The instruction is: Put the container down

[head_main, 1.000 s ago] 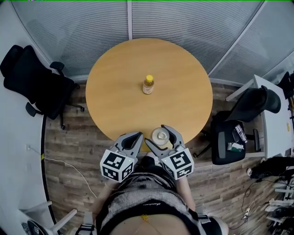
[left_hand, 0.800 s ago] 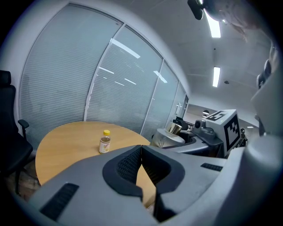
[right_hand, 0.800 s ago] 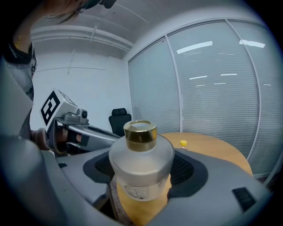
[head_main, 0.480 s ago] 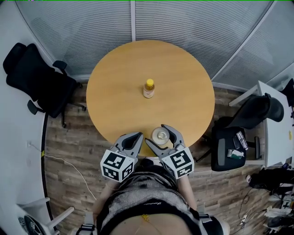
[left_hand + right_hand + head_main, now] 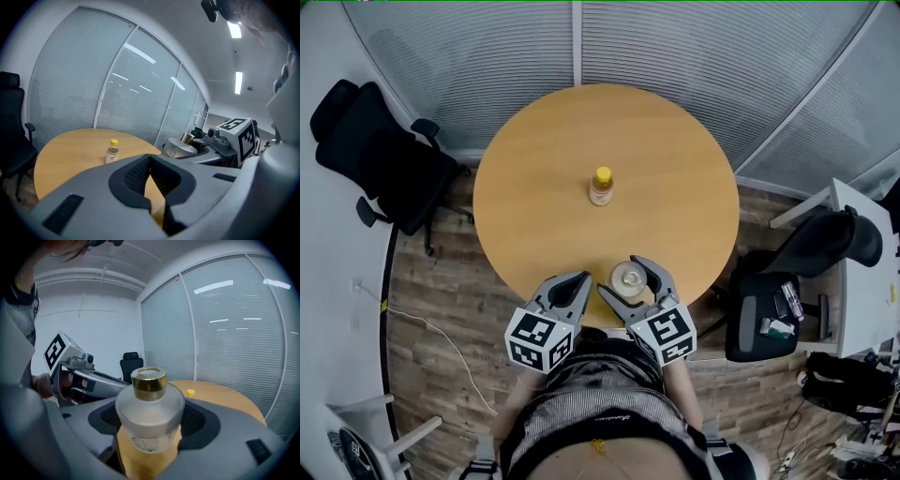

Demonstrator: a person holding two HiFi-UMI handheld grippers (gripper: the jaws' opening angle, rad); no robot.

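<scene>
A round wooden table (image 5: 534,197) is being shown from above, standing on a wood-plank floor (image 5: 450,314). A small bottle (image 5: 601,187) with a yellow cap is being displayed upright near the table's middle. A black office chair (image 5: 380,164) is being seen left of the table, a second chair (image 5: 825,239) right, and slatted blinds (image 5: 675,47) behind.

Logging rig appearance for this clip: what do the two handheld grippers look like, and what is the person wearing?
The left gripper and right gripper are both grey moulded plastic, with curved, tapering jaws lined by black mesh-textured pads. Each carries a white cube printed with black square markers. The person wears a grey, finely patterned top.
</scene>
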